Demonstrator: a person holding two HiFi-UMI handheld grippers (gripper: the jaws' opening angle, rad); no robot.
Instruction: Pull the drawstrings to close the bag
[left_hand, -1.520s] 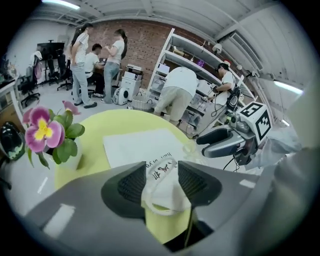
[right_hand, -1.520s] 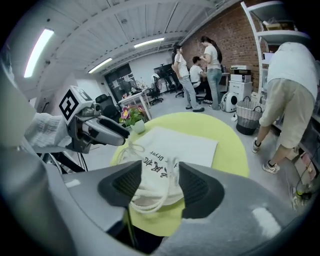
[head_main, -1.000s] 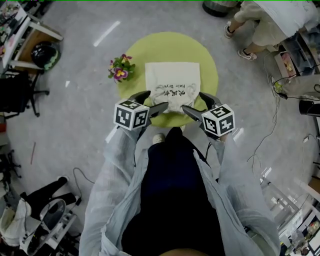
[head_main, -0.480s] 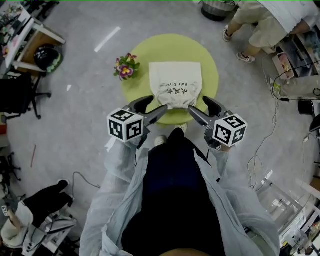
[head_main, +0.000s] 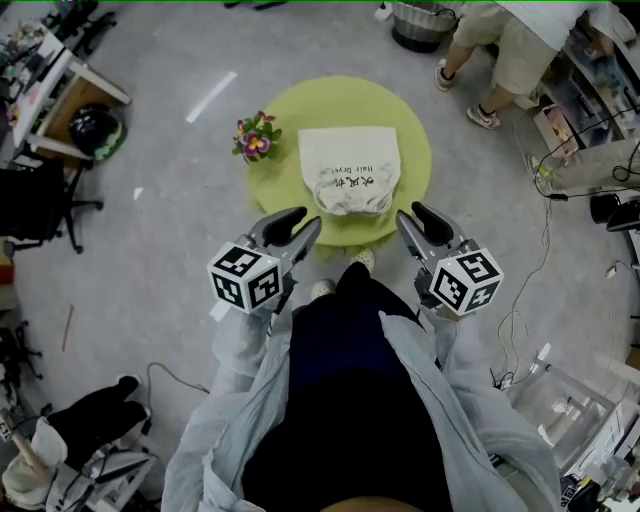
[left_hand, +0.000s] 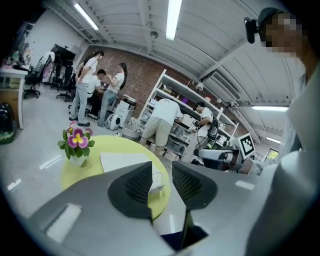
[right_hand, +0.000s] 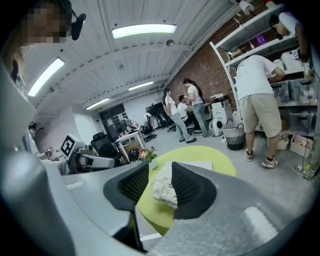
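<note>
A white drawstring bag (head_main: 350, 170) with dark print lies on the round green table (head_main: 290, 110), its gathered mouth toward me. My left gripper (head_main: 300, 222) hovers off the table's near edge, left of the mouth and apart from the bag. My right gripper (head_main: 412, 214) hovers likewise at the right. Both pairs of jaws are closing, with a gap still showing and nothing between them. In the left gripper view the left gripper (left_hand: 161, 172) shows the bag (left_hand: 156, 182) far behind that gap. In the right gripper view the right gripper (right_hand: 160, 172) shows the bag (right_hand: 162, 190) the same way.
A small pot of purple and yellow flowers (head_main: 256, 137) stands at the table's left edge. A person (head_main: 500, 50) stands at the back right beside shelves, near a metal bin (head_main: 415, 25). Cables (head_main: 545, 200) trail over the floor at the right. A black chair (head_main: 40, 200) is at the left.
Both grippers have drawn back from the sides of the bag's mouth toward my body. Their jaws have narrowed. The bag stays on the table.
</note>
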